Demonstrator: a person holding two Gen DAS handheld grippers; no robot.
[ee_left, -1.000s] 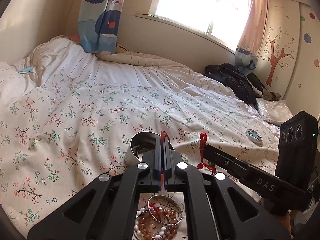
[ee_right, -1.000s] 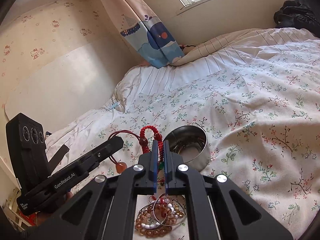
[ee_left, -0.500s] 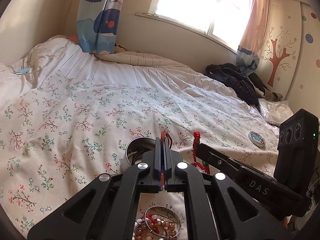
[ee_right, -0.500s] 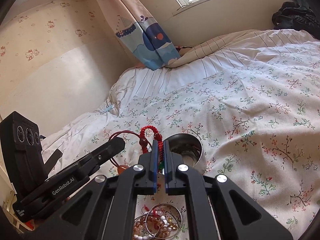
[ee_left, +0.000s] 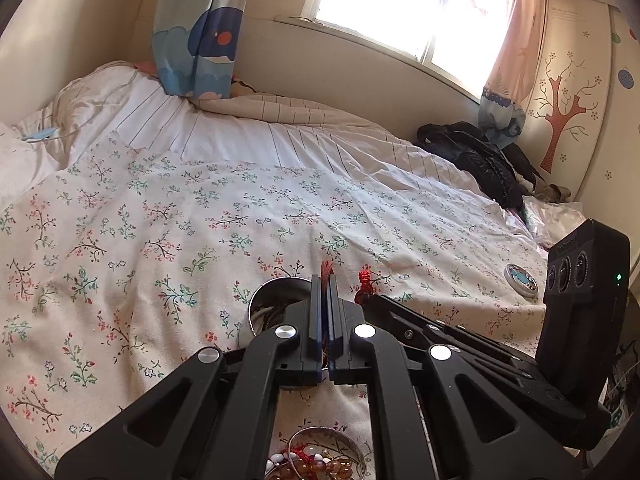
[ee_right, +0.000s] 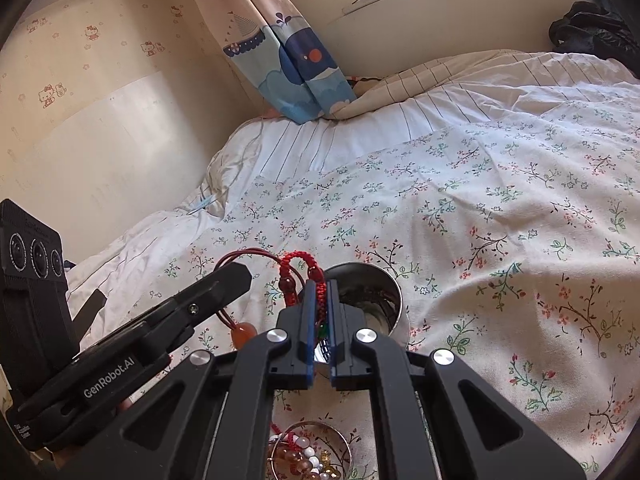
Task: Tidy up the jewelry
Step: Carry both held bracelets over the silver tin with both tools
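Observation:
My left gripper (ee_left: 325, 280) is shut on a thin red cord (ee_left: 327, 269) with an orange bead (ee_right: 243, 333) hanging from it. My right gripper (ee_right: 319, 285) is shut on a braided red bracelet (ee_right: 301, 261). Both are held side by side just above a round metal bowl (ee_left: 269, 307), which also shows in the right wrist view (ee_right: 382, 294), on the floral bedspread. Dark strands lie inside the bowl. A pile of beaded bracelets and a silver bangle (ee_left: 320, 458) lies on the bed below the grippers; it also shows in the right wrist view (ee_right: 310, 454).
The floral sheet (ee_left: 168, 220) covers a wide bed. A small round tin (ee_left: 520, 277) lies at the right. A black jacket (ee_left: 476, 156) is heaped at the far right by the wall. Whale-print curtains (ee_left: 198, 28) hang at the head.
Both grippers have risen and moved forward with the red cords. The bowl now sits right under the fingertips and the bracelet pile has slid to the frames' lower edge.

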